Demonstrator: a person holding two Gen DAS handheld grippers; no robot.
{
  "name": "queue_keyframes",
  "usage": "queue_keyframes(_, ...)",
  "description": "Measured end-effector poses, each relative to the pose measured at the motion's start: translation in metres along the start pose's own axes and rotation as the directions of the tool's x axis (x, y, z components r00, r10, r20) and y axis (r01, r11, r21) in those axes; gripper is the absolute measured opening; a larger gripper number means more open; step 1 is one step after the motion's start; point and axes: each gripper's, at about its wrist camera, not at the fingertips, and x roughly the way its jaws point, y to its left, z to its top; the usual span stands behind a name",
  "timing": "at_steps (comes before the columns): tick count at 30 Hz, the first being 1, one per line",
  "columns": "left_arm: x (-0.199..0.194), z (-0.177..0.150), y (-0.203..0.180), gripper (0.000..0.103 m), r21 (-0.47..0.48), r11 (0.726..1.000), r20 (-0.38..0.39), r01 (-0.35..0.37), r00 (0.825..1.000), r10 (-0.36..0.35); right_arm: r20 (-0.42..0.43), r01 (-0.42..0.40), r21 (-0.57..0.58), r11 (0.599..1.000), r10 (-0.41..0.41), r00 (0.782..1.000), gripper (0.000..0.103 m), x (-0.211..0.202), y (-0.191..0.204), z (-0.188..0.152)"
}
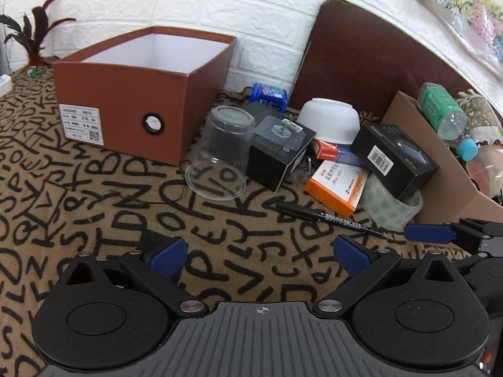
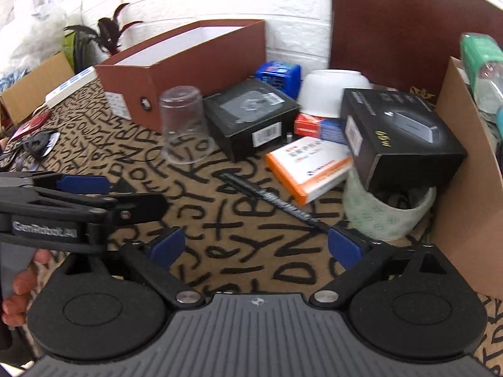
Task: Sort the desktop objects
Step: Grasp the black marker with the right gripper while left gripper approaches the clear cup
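One open-topped brown cardboard shoebox [image 1: 132, 106] with a white lining. Two black printed cartons — one with a clear window on top [image 1: 276, 150], one bearing a barcode label [image 1: 393, 157]. One clear plastic cup [image 1: 220, 154], tipped over. One upturned white ceramic bowl [image 1: 330, 119]. One black marker pen [image 1: 330, 216]. One orange-and-white flat box [image 1: 336, 185], one small red box [image 1: 327, 150], one blue packet [image 1: 270, 94] — and one roll of pale green patterned tape [image 1: 389, 210].

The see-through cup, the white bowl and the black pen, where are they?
see-through cup [image 1: 220, 150]: left wrist view, its clear side wall.
white bowl [image 1: 330, 119]: left wrist view, its outer side, upside down.
black pen [image 1: 327, 215]: left wrist view, middle of barrel.
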Motion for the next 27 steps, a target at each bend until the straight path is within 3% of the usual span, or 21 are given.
queue_keyframes(4,0.01,0.003,-0.002,0.096,0.013,0.999,-0.006,0.03,1.0,-0.03,0.013,0.014,-0.019,1.0,-0.014,1.0,0.084,0.011,-0.013,-0.002)
queue_keyframes(8,0.014,0.013,0.003,0.095,-0.002,1.0,0.05,-0.024,0.998,0.025,0.043,-0.001,-0.039,0.999,0.003,0.999,0.073,0.019,-0.023,-0.004)
queue_keyframes(12,0.024,0.026,0.01,0.095,0.022,0.999,0.065,-0.036,0.997,0.034,0.027,-0.032,-0.047,0.998,0.034,0.999,0.059,0.033,-0.026,0.0)
queue_keyframes(16,0.036,0.034,0.024,0.095,0.003,0.999,0.049,-0.049,0.998,0.049,0.028,-0.052,-0.055,0.997,0.053,0.998,0.059,0.042,-0.017,0.006)
queue_keyframes(21,0.055,0.046,0.025,0.095,0.03,0.998,0.05,-0.047,0.998,0.045,0.005,0.013,-0.101,0.995,-0.013,1.0,0.058,0.059,-0.013,0.014)
queue_keyframes(27,0.074,0.059,0.027,0.096,0.013,0.999,0.079,-0.045,0.996,0.044,-0.026,0.002,-0.075,0.997,-0.004,1.0,0.048,0.058,-0.019,0.012)
